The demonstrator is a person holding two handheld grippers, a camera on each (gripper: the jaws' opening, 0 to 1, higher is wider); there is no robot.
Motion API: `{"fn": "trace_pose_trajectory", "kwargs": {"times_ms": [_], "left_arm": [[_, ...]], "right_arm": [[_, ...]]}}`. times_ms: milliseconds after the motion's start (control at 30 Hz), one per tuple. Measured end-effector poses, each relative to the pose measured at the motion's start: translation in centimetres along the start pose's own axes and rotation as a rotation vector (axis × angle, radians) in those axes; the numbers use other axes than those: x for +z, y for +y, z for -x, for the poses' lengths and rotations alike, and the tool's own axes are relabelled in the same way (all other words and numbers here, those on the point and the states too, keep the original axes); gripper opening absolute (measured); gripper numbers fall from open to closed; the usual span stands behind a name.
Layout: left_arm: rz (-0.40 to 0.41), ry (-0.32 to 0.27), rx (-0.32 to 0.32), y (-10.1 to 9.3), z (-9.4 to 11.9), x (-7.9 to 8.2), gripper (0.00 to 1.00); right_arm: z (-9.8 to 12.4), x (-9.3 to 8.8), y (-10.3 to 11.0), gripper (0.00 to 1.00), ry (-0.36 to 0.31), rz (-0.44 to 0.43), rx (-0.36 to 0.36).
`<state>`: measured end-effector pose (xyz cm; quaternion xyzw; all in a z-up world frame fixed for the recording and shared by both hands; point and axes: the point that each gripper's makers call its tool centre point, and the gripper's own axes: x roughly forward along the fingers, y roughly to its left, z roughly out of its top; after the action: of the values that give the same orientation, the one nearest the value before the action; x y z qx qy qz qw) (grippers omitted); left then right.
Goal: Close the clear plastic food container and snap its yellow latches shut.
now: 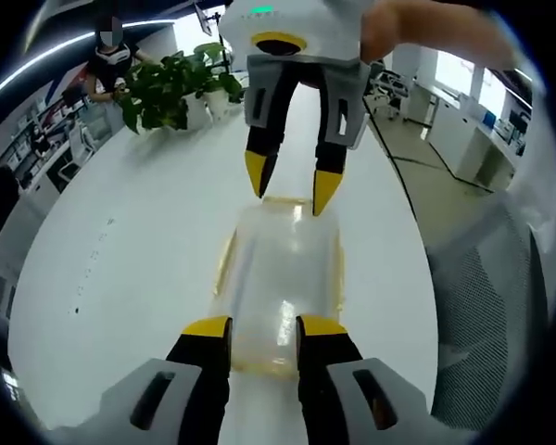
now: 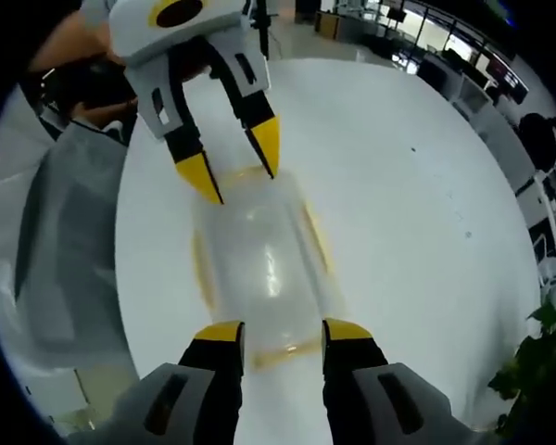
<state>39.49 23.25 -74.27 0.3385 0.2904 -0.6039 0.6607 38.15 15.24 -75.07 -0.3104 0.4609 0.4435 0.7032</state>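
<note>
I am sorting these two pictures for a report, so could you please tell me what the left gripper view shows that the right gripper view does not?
The left gripper view alone takes in a leafy potted plant in a white pot at the table's far end, with a person standing behind it, and a grey mesh chair.

The right gripper view alone has a grey garment beside the table.

Both share the clear container with yellow latches on the white table, the left tool at one end and the right tool at the other, both open.
</note>
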Motion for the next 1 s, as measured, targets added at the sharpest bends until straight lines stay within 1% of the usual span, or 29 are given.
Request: {"fn": "trace_pose_trajectory", "kwargs": {"times_ms": [133,267,567,733,1000], "left_arm": [[-0.001,-0.006,-0.005,-0.1,-0.4,0.5,0.26],[-0.007,-0.011,-0.01,-0.3,-0.9,1.0,0.26],[-0.009,-0.013,-0.018,-0.4,-1.7,1.5,0.25],[-0.009,-0.011,-0.025,-0.7,-1.9,1.5,0.25],[-0.004,-0.001,-0.033,-0.9,-2.0,1.1,0.25]], "right_arm": [[-0.4,0.4,0.4,0.31,-0.012,-0.006,0.02],[-0.8,0.9,0.6,0.3,-0.012,0.007,0.027],[-1.6,2.3,1.0,0.29,-0.025,0.037,0.042],[-2.0,3.0,1.2,0.29,-0.038,0.049,0.053],[-2.2,3.1,1.3,0.3,-0.047,0.052,0.062]]}}
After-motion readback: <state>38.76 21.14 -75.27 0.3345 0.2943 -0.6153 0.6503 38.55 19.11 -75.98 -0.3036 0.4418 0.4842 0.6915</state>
